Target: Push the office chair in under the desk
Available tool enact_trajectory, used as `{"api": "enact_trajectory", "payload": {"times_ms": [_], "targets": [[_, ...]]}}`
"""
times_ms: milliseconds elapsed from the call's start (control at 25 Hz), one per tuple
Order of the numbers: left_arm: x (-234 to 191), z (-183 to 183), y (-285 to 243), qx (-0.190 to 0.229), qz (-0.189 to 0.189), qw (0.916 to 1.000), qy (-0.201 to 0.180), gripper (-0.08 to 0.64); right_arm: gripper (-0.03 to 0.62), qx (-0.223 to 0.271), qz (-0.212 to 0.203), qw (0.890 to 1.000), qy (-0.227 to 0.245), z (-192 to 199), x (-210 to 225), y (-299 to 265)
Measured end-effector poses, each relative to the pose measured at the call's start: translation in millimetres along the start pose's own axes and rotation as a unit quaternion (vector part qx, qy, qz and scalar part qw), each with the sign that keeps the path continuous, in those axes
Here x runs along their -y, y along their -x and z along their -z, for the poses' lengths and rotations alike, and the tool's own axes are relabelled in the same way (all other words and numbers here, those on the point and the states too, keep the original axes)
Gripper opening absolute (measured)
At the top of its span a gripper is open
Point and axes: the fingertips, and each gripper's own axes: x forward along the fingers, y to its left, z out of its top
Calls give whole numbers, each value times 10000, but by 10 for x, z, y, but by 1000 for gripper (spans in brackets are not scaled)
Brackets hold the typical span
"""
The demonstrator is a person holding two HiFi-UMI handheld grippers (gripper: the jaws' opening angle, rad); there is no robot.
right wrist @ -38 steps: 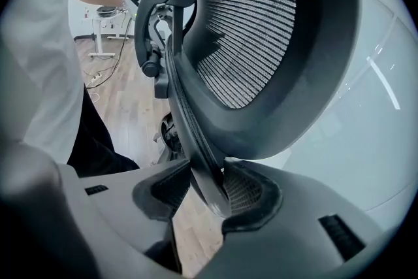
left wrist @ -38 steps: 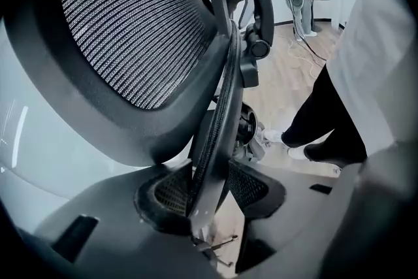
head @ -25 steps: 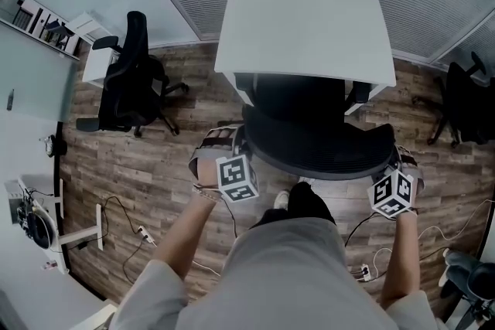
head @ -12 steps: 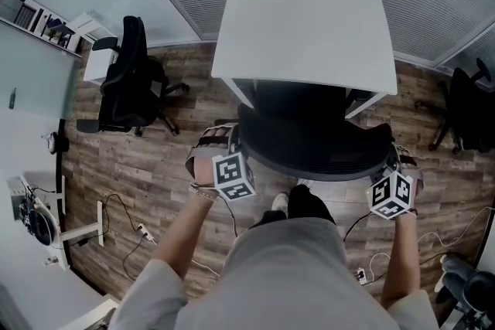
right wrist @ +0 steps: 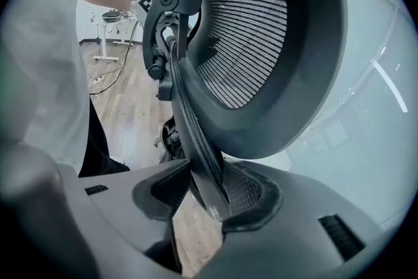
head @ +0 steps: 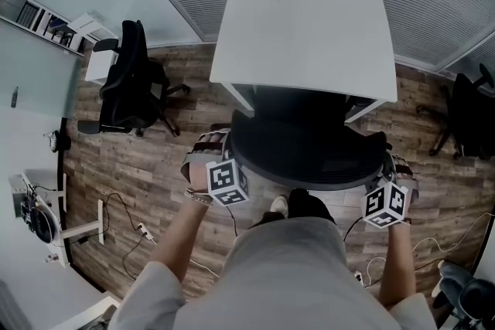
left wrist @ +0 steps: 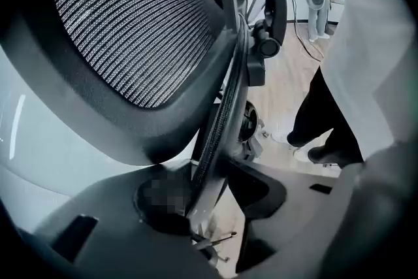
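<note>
White surface (head: 302,27) with the office chair (head: 302,120) at its near edge. Over the preceding second the chair had slid further beneath that edge, though its backrest (head: 309,162) stood clear, so the push was judged partly done. Left hand-held gripper (left wrist: 209,206) and right hand-held gripper (right wrist: 209,199) each clamped one side rim of the backrest.

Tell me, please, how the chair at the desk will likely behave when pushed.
The chair will probably roll easily on the wood floor. Its mesh back may flex a little, though the rim that the left hand-held gripper and right hand-held gripper clamp looks stiff. Pushed high up, it might tilt slightly.
</note>
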Motion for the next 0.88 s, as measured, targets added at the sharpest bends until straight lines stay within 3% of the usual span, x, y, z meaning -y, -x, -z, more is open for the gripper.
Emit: {"api": "enact_trajectory", "payload": {"times_ms": [880], "targets": [[-440, -43, -316, -320, -101, 9993, 164, 189, 160, 163, -57, 9997, 172, -47, 428, -295]]}}
